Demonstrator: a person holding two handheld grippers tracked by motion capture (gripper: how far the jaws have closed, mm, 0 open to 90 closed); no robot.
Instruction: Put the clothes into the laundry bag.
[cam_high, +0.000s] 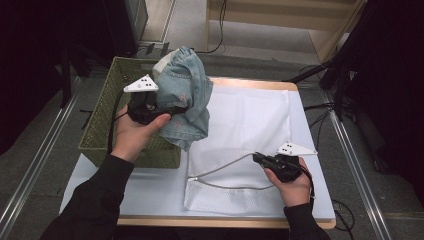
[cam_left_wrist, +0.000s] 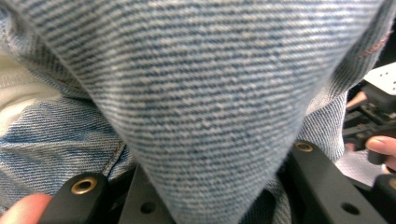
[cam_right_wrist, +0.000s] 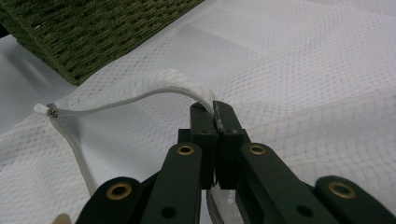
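Up left, jeans (cam_high: 184, 97) bunch in left claw (cam_high: 167, 111).

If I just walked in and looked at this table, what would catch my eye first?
Probably the bundle of jeans, held up in the left gripper between the green basket and the table's middle. Next, the white mesh bag spread flat on the table, its zipper edge pinched and lifted by the right gripper.
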